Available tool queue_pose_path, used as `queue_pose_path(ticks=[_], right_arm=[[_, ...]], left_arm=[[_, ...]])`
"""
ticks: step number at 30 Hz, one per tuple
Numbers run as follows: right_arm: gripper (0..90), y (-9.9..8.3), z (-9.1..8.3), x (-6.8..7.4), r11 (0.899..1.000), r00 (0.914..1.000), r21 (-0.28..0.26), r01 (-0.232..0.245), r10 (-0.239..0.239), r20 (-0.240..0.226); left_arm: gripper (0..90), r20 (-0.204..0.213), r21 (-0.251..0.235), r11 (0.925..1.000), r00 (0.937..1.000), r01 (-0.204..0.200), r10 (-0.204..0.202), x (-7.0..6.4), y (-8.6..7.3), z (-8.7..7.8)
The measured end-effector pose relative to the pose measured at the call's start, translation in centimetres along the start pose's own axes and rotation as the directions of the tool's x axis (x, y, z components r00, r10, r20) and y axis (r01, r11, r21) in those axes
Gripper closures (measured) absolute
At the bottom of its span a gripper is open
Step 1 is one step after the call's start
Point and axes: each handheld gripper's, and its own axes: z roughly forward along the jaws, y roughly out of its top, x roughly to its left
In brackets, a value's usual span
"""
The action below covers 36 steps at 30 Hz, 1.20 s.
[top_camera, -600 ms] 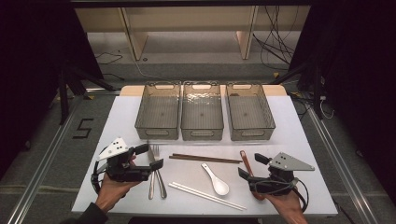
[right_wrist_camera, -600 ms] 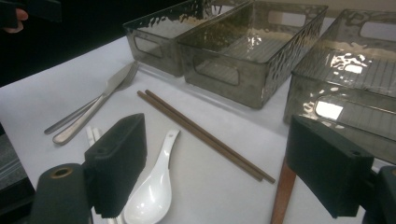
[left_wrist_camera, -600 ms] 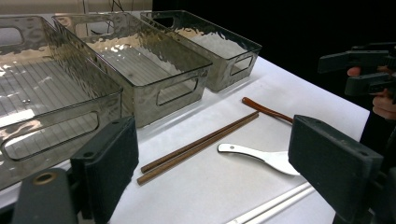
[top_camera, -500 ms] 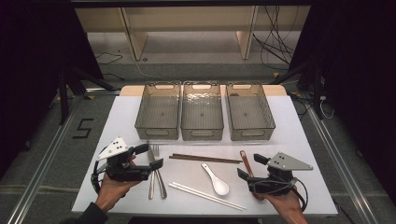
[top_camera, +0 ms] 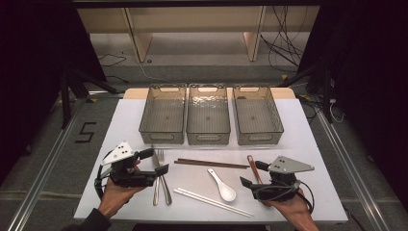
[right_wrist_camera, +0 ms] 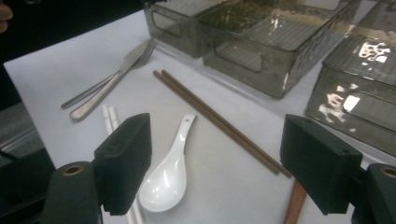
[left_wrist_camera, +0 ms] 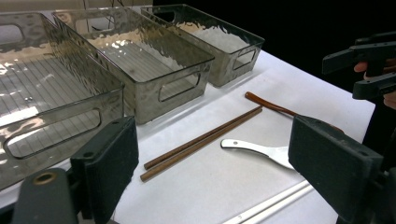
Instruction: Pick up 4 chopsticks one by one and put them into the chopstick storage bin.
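Fork and knife (top_camera: pixel 161 175) lie crossed beside the left gripper (top_camera: pixel 155 161), fingers released; a grasp may drag both across the desk (top_camera: pixel 308 144).

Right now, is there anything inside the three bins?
No. All three bins are see-through, and only their ribbed floors show inside. The chopsticks, spoon, fork and knife lie on the table in front.

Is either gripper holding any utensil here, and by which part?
Nothing is held: the left gripper and right gripper both stand open above the white table.
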Motion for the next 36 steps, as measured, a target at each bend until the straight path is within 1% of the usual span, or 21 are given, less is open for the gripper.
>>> queue_pose_path(ticks=[3, 4, 7, 9, 10, 13, 14, 18, 19, 21, 22, 24, 25, 26, 28, 29, 30, 31, 32, 34, 36], right_arm=[[27.1, 0.1, 0.2, 0.2, 1.0, 0.9999, 0.015, 0.006, -0.006, -0.014], [28.3, 0.1, 0.5, 0.3, 0.999, 0.9996, 0.042, 0.011, -0.01, -0.026], [28.6, 0.3, 0.8, 0.4, 0.997, 0.9995, 0.07, 0.015, -0.013, -0.03], [30.6, 0.7, 1.4, 0.5, 0.992, 0.9979, 0.114, 0.049, -0.043, -0.047], [30.6, 0.7, 1.4, 0.5, 0.992, 0.9979, 0.114, 0.049, -0.043, -0.047], [32.1, 1.1, 2.1, 0.4, 0.985, 0.9964, 0.155, 0.071, -0.063, -0.057], [34.2, 1.4, 2.6, 0.3, 0.979, 0.9942, 0.18, 0.094, -0.083, -0.068], [37.6, 1.9, 3.5, 0.2, 0.966, 0.9912, 0.226, 0.126, -0.113, -0.069], [40.1, 2.2, 4.1, -0.1, 0.959, 0.9893, 0.245, 0.143, -0.131, -0.065], [40.6, 2.4, 4.4, -0.4, 0.956, 0.9887, 0.256, 0.147, -0.134, -0.066], [42.2, 2.8, 5.2, -1.0, 0.948, 0.9879, 0.28, 0.153, -0.141, -0.064], [43.3, 3.0, 5.7, -1.3, 0.945, 0.9881, 0.289, 0.152, -0.139, -0.065], [44.2, 3.3, 6.1, -1.7, 0.941, 0.9884, 0.303, 0.149, -0.134, -0.071], [46.7, 3.8, 7.2, -2.5, 0.932, 0.9892, 0.333, 0.145, -0.129, -0.071], [47.4, 4.2, 8.2, -3.1, 0.924, 0.9891, 0.355, 0.144, -0.123, -0.081], [48.0, 4.3, 8.7, -3.3, 0.92, 0.989, 0.364, 0.146, -0.126, -0.078], [48.0, 4.3, 8.7, -3.3, 0.92, 0.989, 0.364, 0.146, -0.126, -0.078], [49.2, 4.7, 9.5, -3.6, 0.914, 0.9878, 0.376, 0.153, -0.132, -0.082], [49.2, 4.7, 9.5, -3.6, 0.914, 0.9878, 0.376, 0.153, -0.132, -0.082], [49.1, 5.1, 10.4, -3.7, 0.902, 0.9864, 0.399, 0.163, -0.14, -0.086], [49.1, 5.2, 10.8, -3.8, 0.901, 0.9862, 0.401, 0.163, -0.137, -0.093]], left_arm=[[15.5, 0.004, 0.025, 0.9997, 1.0, -0.009, 0.009, -0.1, -0.1, 0.2], [15.5, 0.005, 0.031, 0.9994, 0.9999, -0.015, 0.015, -0.1, -0.1, 0.3], [15.6, 0.01, 0.048, 0.9986, 0.9997, -0.021, 0.021, -0.2, -0.1, 0.5], [15.6, 0.014, 0.058, 0.998, 0.9996, -0.026, 0.025, -0.3, -0.1, 0.6], [15.6, 0.014, 0.06, 0.9979, 0.9996, -0.025, 0.024, -0.3, -0.2, 0.6], [15.6, 0.018, 0.067, 0.9975, 0.9996, -0.021, 0.02, -0.3, -0.2, 0.7], [15.6, 0.019, 0.071, 0.9973, 0.9996, -0.022, 0.021, -0.2, -0.2, 0.8], [15.6, 0.024, 0.082, 0.9964, 0.9995, -0.023, 0.022, -0.2, -0.2, 0.9], [15.6, 0.024, 0.084, 0.9962, 0.9995, -0.024, 0.022, -0.3, -0.2, 0.9], [15.6, 0.025, 0.085, 0.9961, 0.9994, -0.025, 0.023, -0.3, -0.2, 0.9], [15.6, 0.026, 0.086, 0.9959, 0.9994, -0.026, 0.024, -0.3, -0.2, 0.9], [15.6, 0.027, 0.086, 0.996, 0.9994, -0.024, 0.022, -0.2, -0.2, 0.9], [15.6, 0.027, 0.087, 0.996, 0.9994, -0.023, 0.021, -0.2, -0.2, 0.9], [15.6, 0.027, 0.088, 0.9958, 0.9994, -0.024, 0.022, -0.2, -0.2, 0.9], [15.6, 0.028, 0.085, 0.9962, 0.9994, -0.02, 0.018, -0.2, -0.2, 0.9], [15.6, 0.028, 0.088, 0.9958, 0.9994, -0.023, 0.02, -0.2, -0.2, 0.9], [15.6, 0.028, 0.089, 0.9958, 0.9994, -0.022, 0.02, -0.2, -0.2, 0.9], [15.6, 0.027, 0.088, 0.9959, 0.9995, -0.02, 0.018, -0.2, -0.2, 0.9], [15.6, 0.028, 0.089, 0.9959, 0.9995, -0.02, 0.018, -0.2, -0.2, 0.9], [15.6, 0.028, 0.085, 0.9963, 0.9995, -0.017, 0.014, -0.2, -0.2, 0.9], [15.6, 0.029, 0.085, 0.9963, 0.9995, -0.016, 0.014, -0.2, -0.2, 0.9]])
